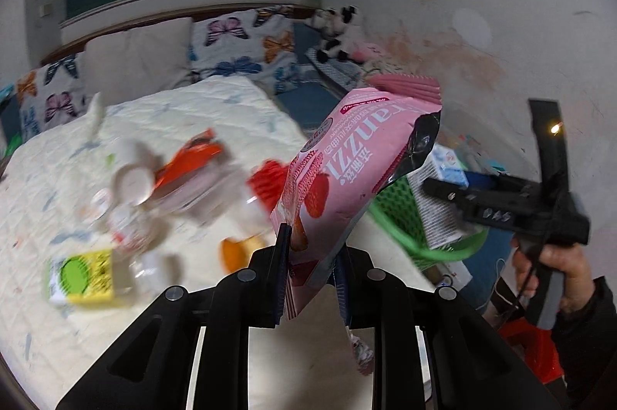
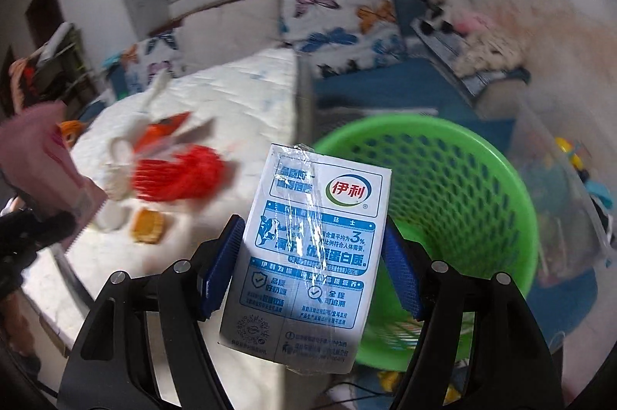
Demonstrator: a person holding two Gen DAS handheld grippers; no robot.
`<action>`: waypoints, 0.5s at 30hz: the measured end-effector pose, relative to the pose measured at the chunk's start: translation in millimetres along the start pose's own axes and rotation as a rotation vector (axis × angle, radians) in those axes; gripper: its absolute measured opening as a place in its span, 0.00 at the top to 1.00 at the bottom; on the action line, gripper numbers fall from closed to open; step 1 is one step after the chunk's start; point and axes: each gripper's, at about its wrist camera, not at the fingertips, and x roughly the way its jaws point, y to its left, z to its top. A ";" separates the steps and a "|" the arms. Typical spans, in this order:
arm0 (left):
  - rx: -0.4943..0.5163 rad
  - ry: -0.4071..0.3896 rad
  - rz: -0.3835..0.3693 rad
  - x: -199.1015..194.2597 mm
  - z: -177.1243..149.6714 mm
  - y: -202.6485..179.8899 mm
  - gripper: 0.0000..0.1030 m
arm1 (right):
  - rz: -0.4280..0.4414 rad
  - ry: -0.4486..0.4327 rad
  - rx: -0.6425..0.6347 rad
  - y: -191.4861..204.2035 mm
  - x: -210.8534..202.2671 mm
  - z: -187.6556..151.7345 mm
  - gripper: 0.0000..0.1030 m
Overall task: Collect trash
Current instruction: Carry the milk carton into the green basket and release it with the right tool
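Note:
My left gripper (image 1: 313, 269) is shut on the lower end of a pink snack wrapper (image 1: 347, 171), held above the white bedspread (image 1: 216, 109). My right gripper (image 2: 313, 269) is shut on a white and blue milk carton (image 2: 308, 256), its pads pressing both sides, just left of the green basket (image 2: 455, 186). In the left wrist view the right gripper (image 1: 435, 184) holds the milk carton (image 1: 449, 165) over the green basket (image 1: 401, 209). Loose trash lies blurred on the bed: a yellow-green box (image 1: 83, 275), an orange wrapper (image 1: 193, 159), a red wrapper (image 2: 177, 175).
Butterfly pillows (image 1: 246, 44) and a plush cow (image 1: 339, 32) lie at the bed's head by the stained wall. A person's hand (image 1: 555, 267) grips the right gripper's handle. A clear bin of clutter (image 2: 559, 198) stands right of the basket. A small orange-yellow item (image 2: 148, 225) rests near the bed's edge.

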 end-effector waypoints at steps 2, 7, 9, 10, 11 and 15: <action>0.005 0.007 -0.027 10.4 11.2 -8.7 0.80 | -0.029 0.008 0.016 -15.7 6.3 -3.3 0.32; 0.042 -0.001 -0.049 34.1 37.3 -30.9 0.80 | -0.058 0.036 0.048 -40.8 20.8 -6.2 0.31; 0.049 0.005 -0.060 43.6 44.2 -39.1 0.80 | -0.065 0.046 0.061 -47.3 24.1 -9.6 0.31; 0.052 0.009 -0.068 49.4 48.2 -43.6 0.80 | -0.066 0.051 0.066 -50.3 25.4 -11.8 0.31; 0.057 0.010 -0.072 54.2 51.6 -48.4 0.80 | -0.067 0.054 0.069 -51.9 27.0 -12.1 0.31; 0.067 0.017 -0.085 72.6 65.3 -62.4 0.80 | -0.079 0.055 0.078 -59.8 24.4 -17.7 0.30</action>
